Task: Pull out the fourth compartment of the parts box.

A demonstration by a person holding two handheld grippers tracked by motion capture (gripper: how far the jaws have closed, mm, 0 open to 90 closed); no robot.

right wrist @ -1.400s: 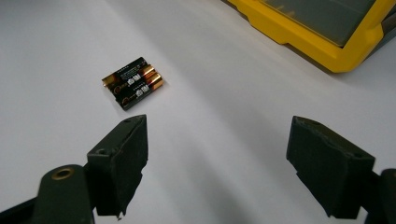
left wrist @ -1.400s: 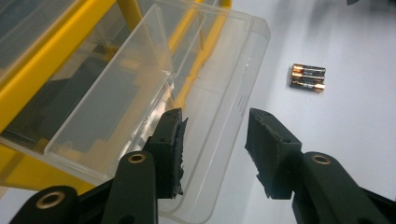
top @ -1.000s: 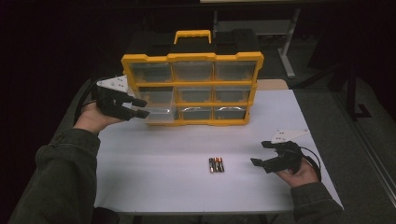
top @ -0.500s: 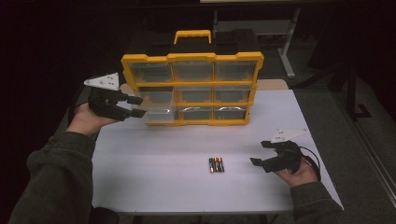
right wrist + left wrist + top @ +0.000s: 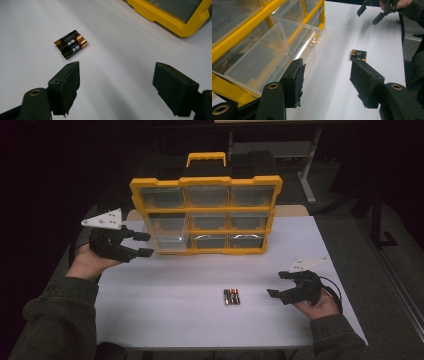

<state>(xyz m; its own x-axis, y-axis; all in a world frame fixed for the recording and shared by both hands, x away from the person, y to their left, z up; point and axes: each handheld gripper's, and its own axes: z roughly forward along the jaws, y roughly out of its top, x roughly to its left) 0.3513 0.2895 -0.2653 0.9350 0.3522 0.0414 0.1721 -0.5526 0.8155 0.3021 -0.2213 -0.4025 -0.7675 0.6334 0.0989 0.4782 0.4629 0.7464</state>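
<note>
Batteries (image 5: 231, 296) lie together on tabletop (image 5: 165, 310), in front of yellow organizer (image 5: 206, 215). Left claw (image 5: 145, 244), released, has backed slightly from pulled-out bottom-left drawer (image 5: 267, 53); right claw (image 5: 276, 285) released beside batteries—pickup likely next.

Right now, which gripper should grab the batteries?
Probably the right gripper: its jaws are open and empty beside the batteries on the table. The left gripper is open at the pulled-out drawer of the yellow organizer.
</note>
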